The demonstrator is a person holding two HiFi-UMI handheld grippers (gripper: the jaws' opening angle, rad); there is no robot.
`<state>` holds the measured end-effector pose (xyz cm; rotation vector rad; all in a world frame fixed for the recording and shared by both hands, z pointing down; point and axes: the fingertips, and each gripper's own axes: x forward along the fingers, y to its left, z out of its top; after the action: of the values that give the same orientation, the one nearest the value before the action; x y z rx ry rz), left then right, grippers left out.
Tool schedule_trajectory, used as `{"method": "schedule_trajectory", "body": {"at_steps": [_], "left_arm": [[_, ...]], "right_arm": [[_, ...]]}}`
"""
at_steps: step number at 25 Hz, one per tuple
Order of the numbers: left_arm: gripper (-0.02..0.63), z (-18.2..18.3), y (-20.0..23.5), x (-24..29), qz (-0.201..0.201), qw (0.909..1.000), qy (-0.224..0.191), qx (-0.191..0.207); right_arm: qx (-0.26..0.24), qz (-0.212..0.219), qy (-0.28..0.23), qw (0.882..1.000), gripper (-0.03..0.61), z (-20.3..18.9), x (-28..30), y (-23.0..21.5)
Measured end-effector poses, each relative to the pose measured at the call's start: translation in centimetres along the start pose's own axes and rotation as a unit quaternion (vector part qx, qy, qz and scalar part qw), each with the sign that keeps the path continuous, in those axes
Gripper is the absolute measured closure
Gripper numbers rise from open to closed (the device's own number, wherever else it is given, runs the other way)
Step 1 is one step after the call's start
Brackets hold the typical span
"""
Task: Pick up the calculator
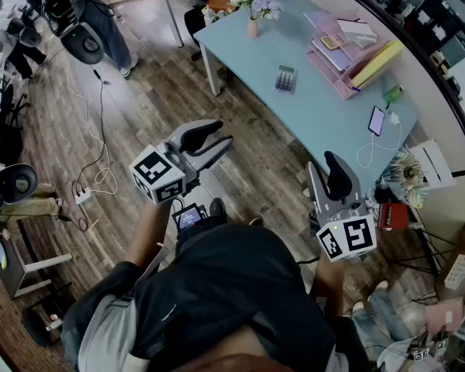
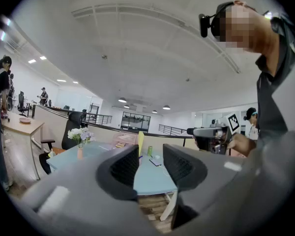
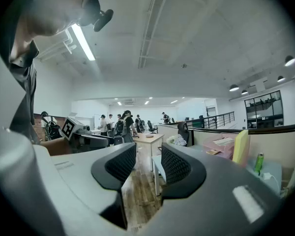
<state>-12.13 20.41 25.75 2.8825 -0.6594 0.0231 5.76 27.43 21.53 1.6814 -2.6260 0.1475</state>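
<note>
The calculator (image 1: 285,78) lies flat near the middle of the light blue table (image 1: 310,122), seen only in the head view. Both grippers hang over the wooden floor, well short of the table. My left gripper (image 1: 209,142) is open with nothing between its jaws; its own view faces the table (image 2: 150,177) from the end, and its left jaw hides part of the top. My right gripper (image 1: 328,178) is also open and empty, off the table's near end, level with its left edge (image 3: 157,162).
On the table are a vase of flowers (image 1: 253,6), a pink tray (image 1: 349,53) with a yellow folder, a green can (image 1: 393,93) and a phone (image 1: 377,120) on a cable. A person (image 1: 93,14) stands at the far left. Cables (image 1: 93,177) trail on the floor.
</note>
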Motion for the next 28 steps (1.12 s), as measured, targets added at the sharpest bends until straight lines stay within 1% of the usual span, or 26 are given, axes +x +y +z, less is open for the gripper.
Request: {"method": "schedule_trajectory", "body": {"at_steps": [7, 13, 17, 21, 25, 28], "left_arm": [[0.408, -0.3, 2.0, -1.9, -0.004, 1.0000, 0.004, -0.003], [0.408, -0.5, 4.0, -3.3, -0.020, 0.9997, 0.000, -0.012], [0.408, -0.8, 5.7, -4.0, -0.028, 0.9996, 0.007, -0.005], [0.408, -0.7, 6.8, -4.4, -0.041, 0.9991, 0.003, -0.007], [0.408, -0.3, 7.4, -4.3, -0.061, 0.9981, -0.004, -0.008], [0.408, -0.5, 8.1, -4.2, -0.063, 0.9979, -0.005, -0.014]], "right_arm": [[-0.001, -0.009, 0.009, 1.000, 0.436, -0.4, 1.8, 2.1], [-0.003, -0.018, 0.011, 1.000, 0.435, -0.6, 3.9, 4.0], [0.006, -0.037, 0.003, 0.999, 0.435, -0.3, 4.9, 4.7], [0.012, -0.056, -0.005, 0.998, 0.434, 0.0, 5.5, 5.4], [0.009, -0.074, -0.003, 0.997, 0.434, 0.2, 6.0, 5.8], [0.011, -0.079, 0.009, 0.997, 0.434, -0.5, 6.5, 5.8]]}}
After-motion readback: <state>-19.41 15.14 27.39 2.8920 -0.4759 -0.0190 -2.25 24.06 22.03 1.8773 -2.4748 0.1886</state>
